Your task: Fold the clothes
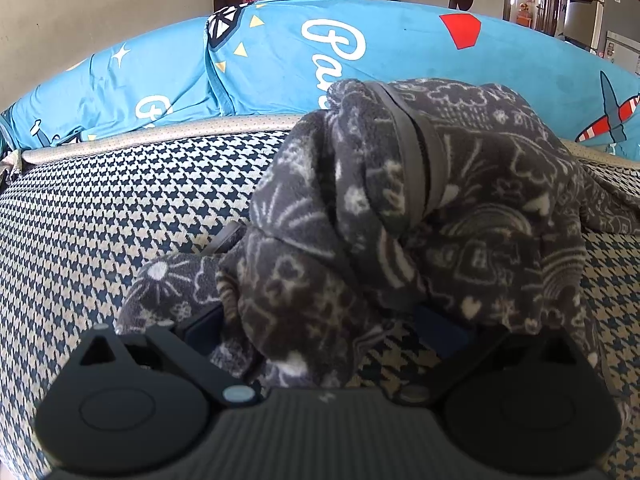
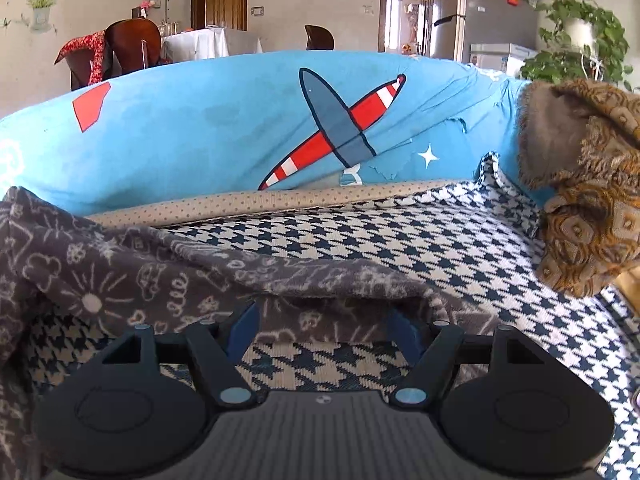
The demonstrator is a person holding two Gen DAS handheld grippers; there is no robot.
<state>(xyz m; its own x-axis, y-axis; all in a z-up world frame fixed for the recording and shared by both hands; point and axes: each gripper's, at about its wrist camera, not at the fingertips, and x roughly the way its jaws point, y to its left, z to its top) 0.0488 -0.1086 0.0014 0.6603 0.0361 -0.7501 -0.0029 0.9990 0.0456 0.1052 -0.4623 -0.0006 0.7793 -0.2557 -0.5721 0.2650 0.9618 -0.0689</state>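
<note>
While both hand-held grippers gape apart, bunched grey doodle-print fleece (image 1: 400, 208) heaps on houndstooth weave (image 1: 120, 208).

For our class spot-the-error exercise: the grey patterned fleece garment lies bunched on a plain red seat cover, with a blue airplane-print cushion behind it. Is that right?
Not quite. The seat cover is not plain red; it is a dark blue and white houndstooth check, as the left wrist view shows. The rest holds: the grey patterned fleece garment lies bunched on it, with the blue airplane-print cushion behind.

Black ribbed tool (image 2: 324, 328) with blue fingers (image 2: 242, 330).
</note>
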